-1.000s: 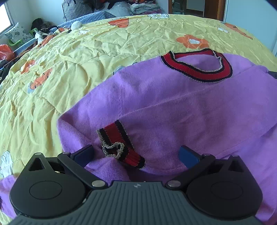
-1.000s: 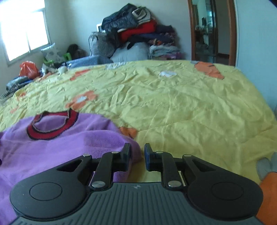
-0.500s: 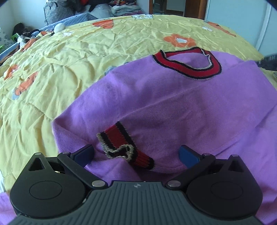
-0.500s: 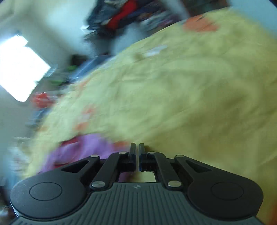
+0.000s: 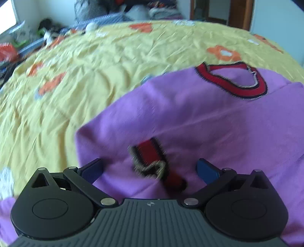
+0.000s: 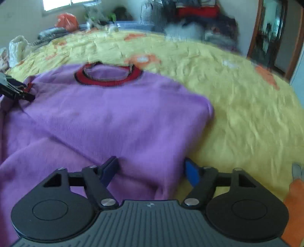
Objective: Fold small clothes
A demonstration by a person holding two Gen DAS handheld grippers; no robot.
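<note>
You've got a yellow bedspread (image 6: 247, 106) with orange flowers (image 5: 224, 53) under everything. Behind it, a heap of clothes (image 6: 199, 17) against the wall, an orange plastic bag (image 6: 66, 21) near the window (image 6: 57, 2), wooden door frame (image 6: 254, 36) at right.

Soft daylight from a window (image 6: 57, 2) top left, motion blur throughout, fisheye-curved edges
</note>
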